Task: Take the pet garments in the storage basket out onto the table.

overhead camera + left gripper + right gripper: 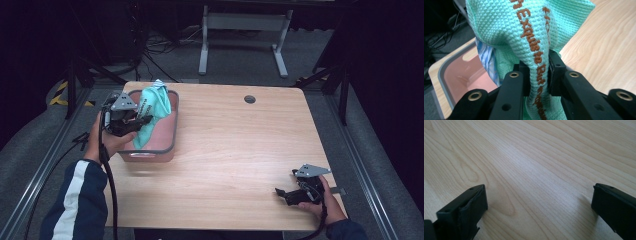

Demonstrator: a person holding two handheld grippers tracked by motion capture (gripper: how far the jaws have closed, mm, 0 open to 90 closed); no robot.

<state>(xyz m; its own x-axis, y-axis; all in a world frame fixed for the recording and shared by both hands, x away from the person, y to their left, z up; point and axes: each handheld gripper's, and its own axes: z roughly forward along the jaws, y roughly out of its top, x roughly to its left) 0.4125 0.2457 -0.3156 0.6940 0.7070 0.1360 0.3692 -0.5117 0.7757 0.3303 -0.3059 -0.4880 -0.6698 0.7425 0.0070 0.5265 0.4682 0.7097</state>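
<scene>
- The left tool (pixel 537 75) pinches a mint-green waffle-weave cloth with orange embroidered lettering (pixel 531 32), its jaws pressed onto a fold.
- The cloth hangs over a pink plastic bin with a grey rim (pixel 170 131) at the left rear of the light wooden counter (pixel 240 150).
- A blue-striped white fabric (pixel 487 58) shows behind the cloth.
- The right tool (pixel 539 202) rests near the counter's front right corner, jaws spread wide with nothing between them.

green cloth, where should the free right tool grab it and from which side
Take the hanging lower end of the green cloth, coming in from the table side of the pink bin. The left tool already pinches a bunched fold higher up, so the tail below hangs free.
</scene>
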